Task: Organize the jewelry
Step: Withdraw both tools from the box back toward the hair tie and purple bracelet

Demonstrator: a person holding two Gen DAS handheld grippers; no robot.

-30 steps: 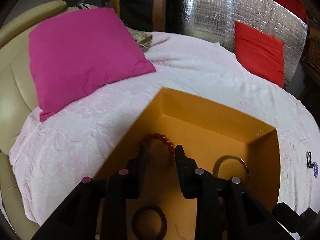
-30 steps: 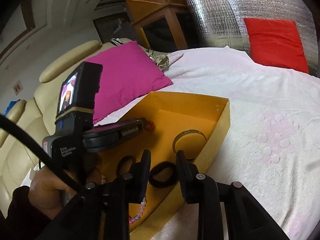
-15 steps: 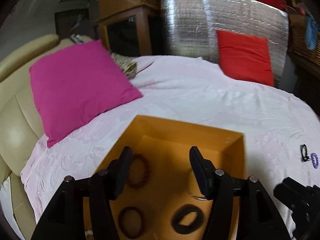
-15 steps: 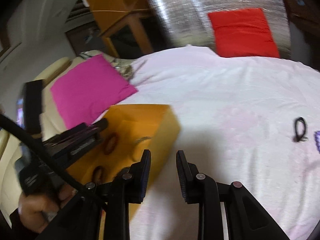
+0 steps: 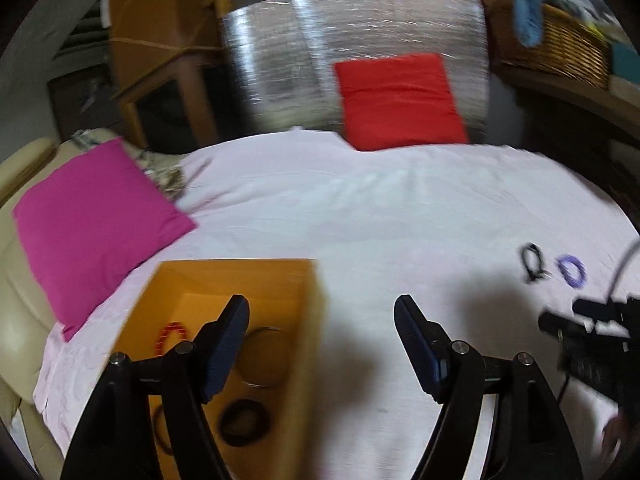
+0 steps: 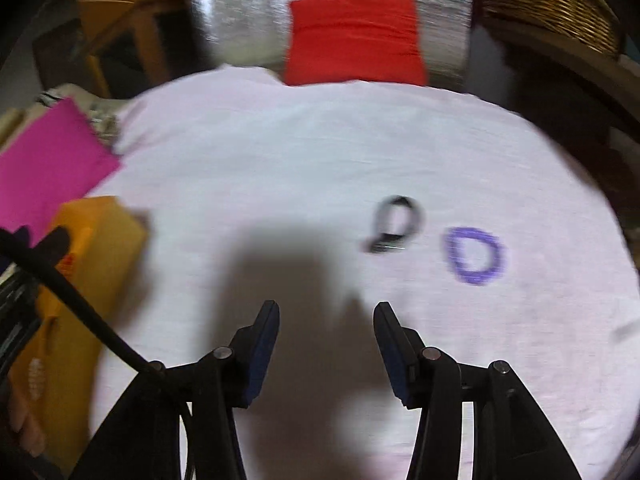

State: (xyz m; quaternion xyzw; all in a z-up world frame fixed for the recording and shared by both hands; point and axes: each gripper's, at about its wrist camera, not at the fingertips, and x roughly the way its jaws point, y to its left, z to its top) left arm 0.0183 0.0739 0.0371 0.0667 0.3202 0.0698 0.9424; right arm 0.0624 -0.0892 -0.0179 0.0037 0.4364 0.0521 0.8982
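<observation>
An orange box (image 5: 304, 320) sits on the pale pink bedspread at lower left; it also shows in the right wrist view (image 6: 100, 240). Inside lie a red bead bracelet (image 5: 170, 336), a thin metal bangle (image 5: 266, 354) and a black band (image 5: 244, 420). My left gripper (image 5: 322, 308) is open and empty, above the box's right wall. A black loop (image 6: 394, 224) and a purple ring (image 6: 474, 256) lie on the bedspread; both also show in the left wrist view, the loop (image 5: 532, 266) and the ring (image 5: 572, 270). My right gripper (image 6: 326, 314) is open and empty, short of them.
A magenta pillow (image 5: 88, 224) lies left of the box. A red cushion (image 5: 396, 100) leans on a silver foil panel (image 5: 360, 40) at the back. A wicker basket (image 5: 560, 44) stands at back right. A beige headboard (image 5: 16, 280) runs along the left.
My left gripper let go of the red bead bracelet in the box, opened wide and drew back to the right. My right gripper swung right from the box to the loop and ring and opened.
</observation>
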